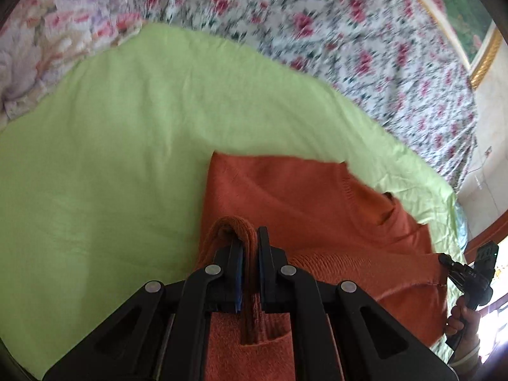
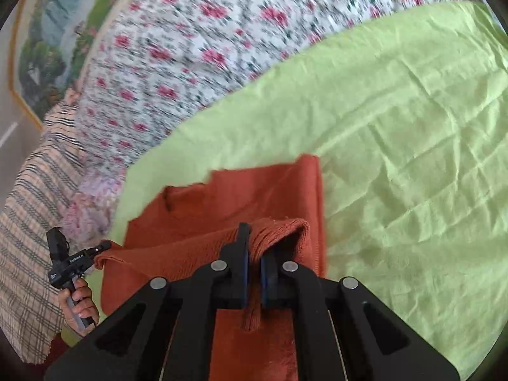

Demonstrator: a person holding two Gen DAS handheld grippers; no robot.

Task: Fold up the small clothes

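Observation:
An orange knitted garment [image 1: 285, 190] lies on a light green sheet [image 1: 111, 127]. My left gripper [image 1: 250, 241] is shut on a ribbed edge of the garment and holds that edge lifted. My right gripper [image 2: 254, 241] is shut on the garment's [image 2: 238, 197] other ribbed edge, also lifted. The held edge stretches between the two grippers. The right gripper shows at the right edge of the left wrist view [image 1: 444, 258]. The left gripper shows at the left of the right wrist view [image 2: 104, 246]. The far part of the garment rests flat on the green sheet [image 2: 397, 127].
A floral bedspread [image 1: 349, 31] lies beyond the green sheet. A striped plaid cloth [image 2: 31, 206] lies at the left of the right wrist view. A framed landscape picture [image 2: 57, 31] hangs on the wall behind the bed. The views are motion-blurred.

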